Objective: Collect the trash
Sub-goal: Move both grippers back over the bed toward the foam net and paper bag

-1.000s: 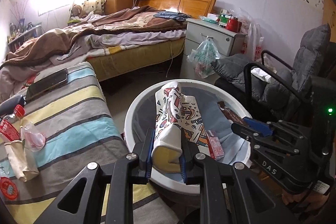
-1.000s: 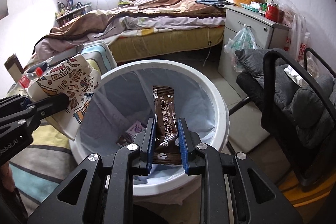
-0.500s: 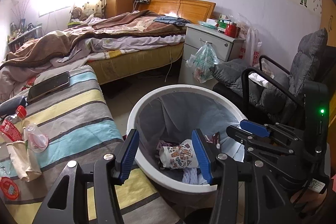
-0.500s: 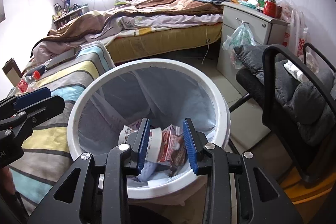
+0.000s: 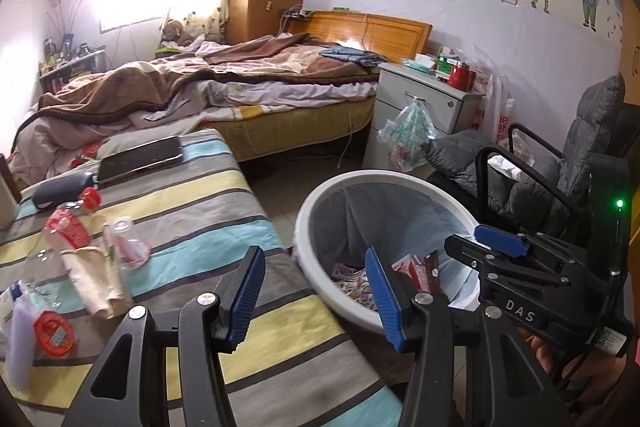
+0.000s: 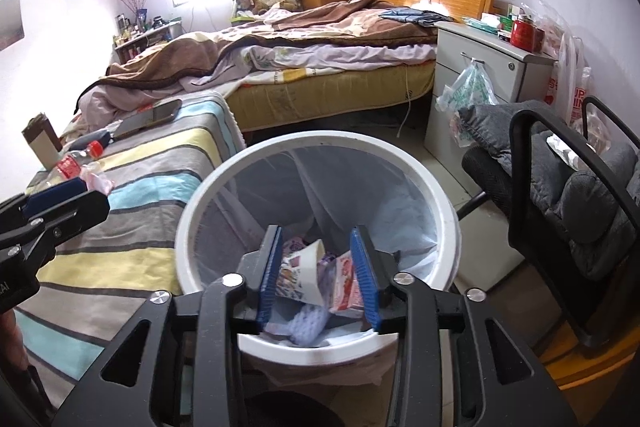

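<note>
**Both Grippers Empty at the Bin**

Left gripper [image 5: 314,291]: jaws spread wide, nothing between them. In the left wrist view it sits at lower centre, straddling the edge of the striped blanket [image 5: 192,211] and the near left rim of the trash bin [image 5: 320,199].

Right gripper [image 6: 318,273]: jaws apart, nothing gripped. In the right wrist view it sits at lower centre, directly over the bin's [image 6: 448,211] near rim, pointing into the opening. In the left wrist view the same gripper [image 5: 476,239] appears at right of centre, over the bin's right rim.

Bin contents: a patterned paper cup [image 6: 300,273] lies on its side at the bottom, with a red and white wrapper [image 6: 346,283] touching its right side and a pale purple sponge [image 6: 310,325] below it in the frame. The bin is white, round and lined with a bag.

Blanket, left of the frame in the left wrist view: a plastic bottle [image 5: 70,223] with a red cap and label, a crumpled pink wrapper [image 5: 128,247], a beige cloth bag [image 5: 100,283] and a red-labelled piece [image 5: 52,331] lie together. A phone [image 5: 140,157] lies further up, well apart from them.

A grey chair [image 5: 560,163] stands at the right edge, just beside the bin.
</note>
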A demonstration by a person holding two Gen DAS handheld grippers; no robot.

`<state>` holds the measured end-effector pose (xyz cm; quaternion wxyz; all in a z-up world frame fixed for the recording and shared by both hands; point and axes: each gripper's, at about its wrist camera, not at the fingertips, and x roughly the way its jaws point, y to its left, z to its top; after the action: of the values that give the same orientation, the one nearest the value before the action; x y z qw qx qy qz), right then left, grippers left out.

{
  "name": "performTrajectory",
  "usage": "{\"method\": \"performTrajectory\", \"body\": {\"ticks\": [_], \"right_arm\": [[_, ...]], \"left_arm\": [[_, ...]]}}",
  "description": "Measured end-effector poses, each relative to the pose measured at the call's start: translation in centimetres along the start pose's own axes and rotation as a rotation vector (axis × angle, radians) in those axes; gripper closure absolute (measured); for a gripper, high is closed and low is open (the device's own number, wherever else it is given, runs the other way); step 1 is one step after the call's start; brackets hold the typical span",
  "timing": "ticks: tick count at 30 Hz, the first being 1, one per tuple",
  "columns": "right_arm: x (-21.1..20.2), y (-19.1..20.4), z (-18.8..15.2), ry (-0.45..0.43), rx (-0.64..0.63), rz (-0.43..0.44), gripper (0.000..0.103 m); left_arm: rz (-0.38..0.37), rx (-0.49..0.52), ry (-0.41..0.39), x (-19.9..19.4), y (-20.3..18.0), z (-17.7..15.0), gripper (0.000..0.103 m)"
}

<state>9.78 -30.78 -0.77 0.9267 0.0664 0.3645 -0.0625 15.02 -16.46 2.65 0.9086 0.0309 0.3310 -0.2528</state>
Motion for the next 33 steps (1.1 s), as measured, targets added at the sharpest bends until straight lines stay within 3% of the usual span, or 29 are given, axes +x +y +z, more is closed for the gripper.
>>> {"method": "performTrajectory", "body": {"ticks": [15, 33], "right_arm": [[-1.2, 4.7, -0.1, -0.040, -0.049, 0.079, 0.052], [-0.6, 11.4, -0.4, -0.020, -0.159, 0.217, 0.052]], "left_arm": [[0.095, -0.082, -0.049, -5.4, 6.0, -2.4, 0.051], [0.320, -0.214, -0.052, -11.1, 16.8, -7.3, 0.049]]}}
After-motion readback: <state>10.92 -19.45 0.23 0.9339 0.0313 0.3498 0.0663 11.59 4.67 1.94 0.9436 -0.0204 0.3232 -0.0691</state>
